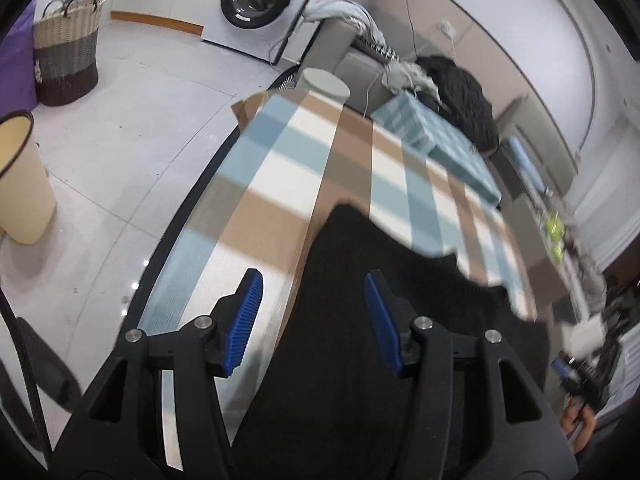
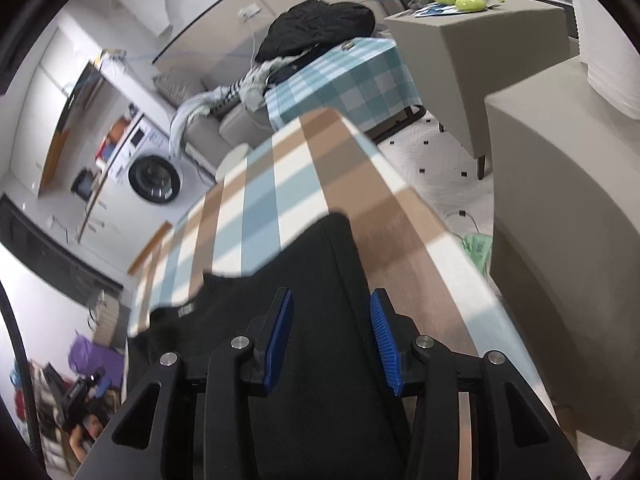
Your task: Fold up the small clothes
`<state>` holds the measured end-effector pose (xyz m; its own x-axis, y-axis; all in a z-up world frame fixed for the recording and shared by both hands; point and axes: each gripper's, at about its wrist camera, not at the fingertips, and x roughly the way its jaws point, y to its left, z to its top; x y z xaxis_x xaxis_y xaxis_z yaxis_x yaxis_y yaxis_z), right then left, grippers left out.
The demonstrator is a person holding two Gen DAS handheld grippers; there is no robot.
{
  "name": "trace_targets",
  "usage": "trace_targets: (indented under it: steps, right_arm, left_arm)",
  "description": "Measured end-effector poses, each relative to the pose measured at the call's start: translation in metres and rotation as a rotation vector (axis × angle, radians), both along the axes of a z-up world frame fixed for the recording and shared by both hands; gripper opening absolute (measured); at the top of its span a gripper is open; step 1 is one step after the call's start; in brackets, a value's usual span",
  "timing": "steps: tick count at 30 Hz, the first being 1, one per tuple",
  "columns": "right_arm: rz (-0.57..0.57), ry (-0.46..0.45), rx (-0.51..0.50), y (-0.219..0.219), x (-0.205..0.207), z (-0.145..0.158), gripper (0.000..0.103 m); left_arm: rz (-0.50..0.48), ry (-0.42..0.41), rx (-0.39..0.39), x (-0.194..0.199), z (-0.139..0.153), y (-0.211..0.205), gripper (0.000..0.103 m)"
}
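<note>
A black garment [image 1: 384, 320] lies flat on a table covered by a checked blue, white and brown cloth [image 1: 280, 184]. My left gripper [image 1: 312, 320] is open, its blue pads spread above the garment's left edge, holding nothing. In the right wrist view the same black garment [image 2: 312, 280] lies on the checked cloth [image 2: 256, 200]. My right gripper [image 2: 330, 340] is open above the garment's right part, with nothing between its pads.
A woven basket [image 1: 66, 52], a cream bin [image 1: 20, 184] and a washing machine [image 1: 260, 0] stand on the floor to the left. A second checked table [image 2: 344, 80] with a pile of dark clothes [image 2: 316, 28] stands behind. Grey furniture [image 2: 560, 200] is at the right.
</note>
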<state>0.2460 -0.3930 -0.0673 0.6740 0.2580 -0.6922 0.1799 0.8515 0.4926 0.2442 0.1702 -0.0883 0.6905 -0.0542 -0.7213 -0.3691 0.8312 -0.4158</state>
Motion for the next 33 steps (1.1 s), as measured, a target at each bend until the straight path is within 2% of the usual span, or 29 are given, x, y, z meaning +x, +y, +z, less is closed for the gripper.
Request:
trace_targets:
  steps: [5, 8, 10, 12, 13, 14, 17, 23, 25, 27, 28, 29, 30, 31, 32, 33]
  right_arm:
    - [0.086, 0.025, -0.066, 0.011, -0.031, -0.013, 0.048]
    - [0.125, 0.047, -0.11, 0.019, -0.031, -0.025, 0.048]
    - [0.147, 0.036, -0.115, 0.023, -0.025, -0.028, 0.047]
    - [0.131, 0.024, -0.142, 0.025, -0.017, -0.028, 0.037]
    - [0.136, 0.026, -0.156, 0.027, -0.012, -0.028, 0.021]
    - [0.152, 0.021, -0.162, 0.03, -0.007, -0.027, 0.01]
    - [0.154, -0.024, -0.21, 0.033, 0.0, -0.02, 0.006]
    - [0.095, -0.012, -0.209, 0.027, 0.019, -0.02, 0.006]
    - [0.087, 0.01, -0.201, 0.027, 0.023, -0.02, 0.008]
    - [0.095, 0.014, -0.194, 0.027, 0.021, -0.019, 0.016]
    - [0.098, 0.007, -0.176, 0.026, 0.017, -0.018, 0.021]
    - [0.102, 0.0, -0.168, 0.026, 0.013, -0.016, 0.027]
    - [0.106, -0.003, -0.165, 0.026, 0.009, -0.015, 0.029]
    - [0.11, -0.007, -0.169, 0.026, 0.004, -0.013, 0.031]
    - [0.116, -0.011, -0.173, 0.027, 0.0, -0.012, 0.032]
    - [0.122, -0.012, -0.176, 0.027, -0.004, -0.011, 0.032]
  left_arm:
    - [-0.082, 0.049, 0.111, -0.028, -0.015, -0.024, 0.05]
    - [-0.099, 0.098, 0.096, -0.027, -0.03, -0.028, 0.05]
    - [-0.104, 0.092, 0.059, -0.028, -0.038, -0.028, 0.034]
    - [-0.1, 0.081, 0.045, -0.031, -0.04, -0.029, 0.017]
    - [-0.091, 0.069, 0.058, -0.034, -0.039, -0.031, 0.01]
    - [-0.091, 0.067, 0.069, -0.037, -0.038, -0.032, 0.004]
    - [-0.081, 0.065, 0.078, -0.048, -0.038, -0.031, 0.001]
    - [0.0, 0.044, 0.049, -0.083, -0.031, -0.02, 0.0]
    - [0.025, 0.041, 0.07, -0.09, -0.025, -0.016, 0.0]
    - [0.027, 0.04, 0.046, -0.09, -0.021, -0.008, 0.0]
    - [0.02, 0.045, 0.03, -0.086, -0.019, -0.004, 0.003]
    - [0.024, 0.05, 0.034, -0.081, -0.016, -0.001, 0.011]
    - [0.026, 0.052, 0.048, -0.076, -0.012, 0.001, 0.029]
    - [0.017, 0.046, 0.058, -0.068, -0.008, 0.001, 0.039]
    - [0.002, 0.028, 0.056, -0.059, -0.005, 0.002, 0.056]
    - [-0.015, 0.016, 0.049, -0.049, -0.003, 0.003, 0.06]
